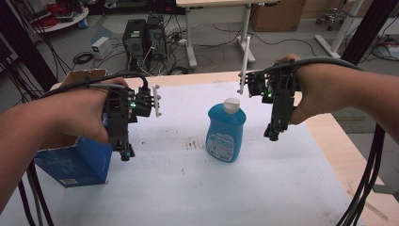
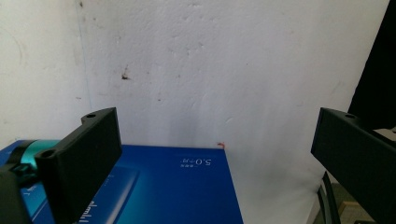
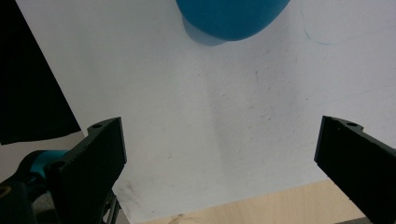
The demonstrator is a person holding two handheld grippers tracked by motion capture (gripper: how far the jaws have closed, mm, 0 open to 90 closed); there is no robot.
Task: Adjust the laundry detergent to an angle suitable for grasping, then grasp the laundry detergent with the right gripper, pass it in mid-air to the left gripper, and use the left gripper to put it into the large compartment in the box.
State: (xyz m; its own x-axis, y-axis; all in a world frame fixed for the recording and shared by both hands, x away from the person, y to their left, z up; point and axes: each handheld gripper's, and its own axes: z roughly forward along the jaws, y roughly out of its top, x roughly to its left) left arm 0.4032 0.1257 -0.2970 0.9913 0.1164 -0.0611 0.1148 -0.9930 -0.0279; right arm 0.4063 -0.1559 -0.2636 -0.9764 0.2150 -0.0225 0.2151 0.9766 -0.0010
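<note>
A blue bottle [image 1: 226, 132] with a white cap stands upright in the middle of the white sheet [image 1: 188, 188]. To the left lies a blue box [image 1: 77, 162], part of it under a person's left hand. My left gripper [image 1: 125, 154] points down just right of that box, open and holding nothing. In the left gripper view the box [image 2: 177, 186] lies low between the wide jaws of that gripper [image 2: 217, 116]. My right gripper [image 1: 272, 135] hangs open right of the bottle, apart from it. In the right gripper view, the bottle's base [image 3: 233, 16] is at the top, beyond the gripper [image 3: 217, 123].
A cardboard box [image 1: 87, 75] sits behind the left hand. The wooden table [image 1: 329, 136] shows bare along the sheet's right side and its edge [image 3: 261, 207] under the right gripper. Computers [image 1: 143, 37] and cables lie on the floor beyond.
</note>
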